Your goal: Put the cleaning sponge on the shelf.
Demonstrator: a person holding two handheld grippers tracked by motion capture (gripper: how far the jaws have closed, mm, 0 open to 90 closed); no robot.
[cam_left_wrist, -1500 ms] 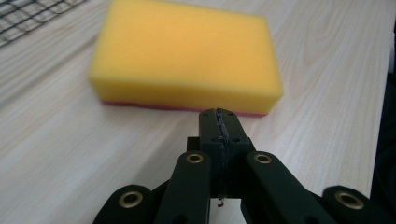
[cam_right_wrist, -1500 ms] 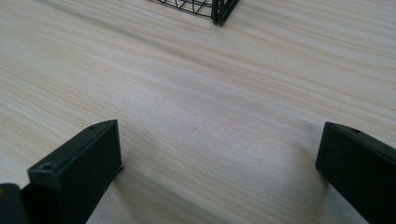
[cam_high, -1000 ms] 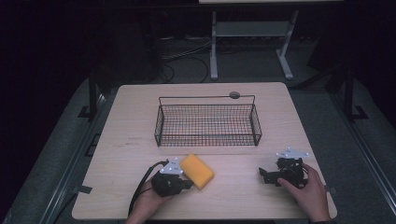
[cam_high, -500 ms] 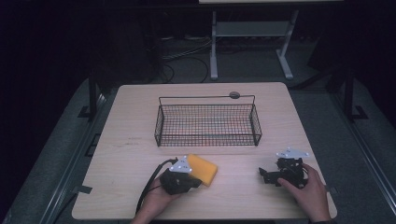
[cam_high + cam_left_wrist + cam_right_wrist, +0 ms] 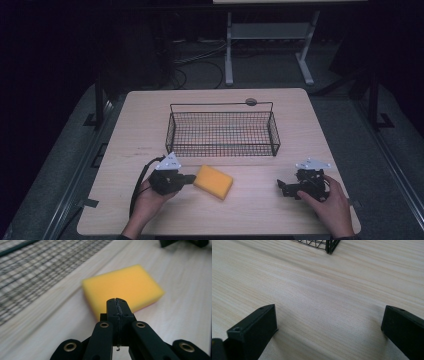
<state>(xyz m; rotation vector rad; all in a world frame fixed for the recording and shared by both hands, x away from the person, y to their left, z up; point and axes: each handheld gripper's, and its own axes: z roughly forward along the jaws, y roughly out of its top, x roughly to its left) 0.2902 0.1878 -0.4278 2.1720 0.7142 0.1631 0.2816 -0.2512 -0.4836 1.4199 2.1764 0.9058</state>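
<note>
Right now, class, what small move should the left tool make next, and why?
Probably open its jaws. The left tool is shut, its tip at the near edge of the yellow sponge, which lies flat on the table; closed jaws cannot take it.

There is one yellow sponge (image 5: 213, 181) on one wooden table (image 5: 150, 120). There is one black wire basket (image 5: 222, 128). There are two grippers, a left gripper (image 5: 189, 178) and a right gripper (image 5: 281, 187). One small round thing (image 5: 251, 102), maybe a knob, sits behind the basket.
</note>
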